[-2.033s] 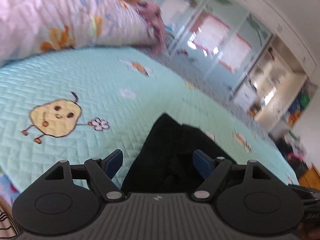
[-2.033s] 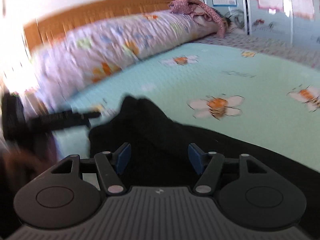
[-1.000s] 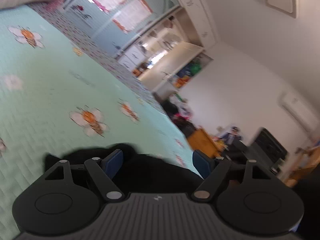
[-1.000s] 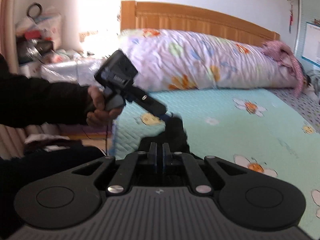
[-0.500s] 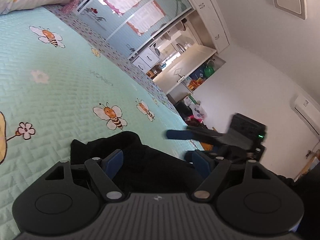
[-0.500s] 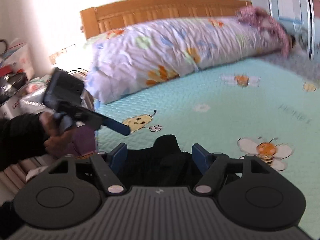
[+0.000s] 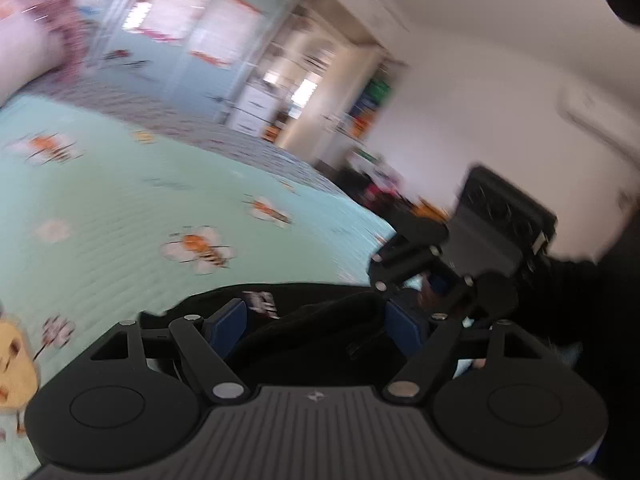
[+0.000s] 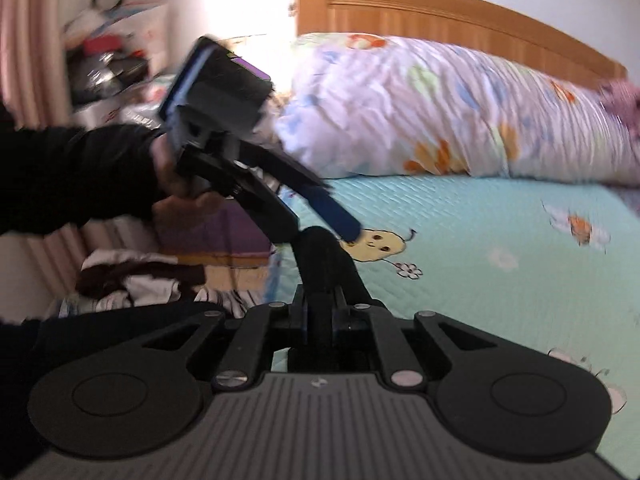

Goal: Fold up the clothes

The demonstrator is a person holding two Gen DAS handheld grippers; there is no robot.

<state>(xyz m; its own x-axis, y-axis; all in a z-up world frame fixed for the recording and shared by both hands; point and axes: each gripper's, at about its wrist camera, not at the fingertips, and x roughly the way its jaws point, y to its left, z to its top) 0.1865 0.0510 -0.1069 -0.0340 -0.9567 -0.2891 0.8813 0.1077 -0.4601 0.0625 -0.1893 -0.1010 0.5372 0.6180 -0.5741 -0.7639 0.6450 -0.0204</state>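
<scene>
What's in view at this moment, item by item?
black garment: one, black, on the bedspread
bedspread: one, mint green with bees, covering the bed
duvet roll: one, lilac floral, along the headboard
headboard: one, orange-brown wood, behind the duvet
clothes heap: one, white and brown, beside the bed
sleeve: one, black, behind the left tool
left tool: one, black, blue pads, open over the garment
right tool: one, black, jaws closing, garment between them

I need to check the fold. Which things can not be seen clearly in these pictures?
- Black garment: left wrist view, lower part hidden behind the left gripper.
- Right gripper, jaws closing on black cloth: pads hidden by the fabric.
- White print: blurred, unreadable.
- Bedspread: motion blur.
</scene>
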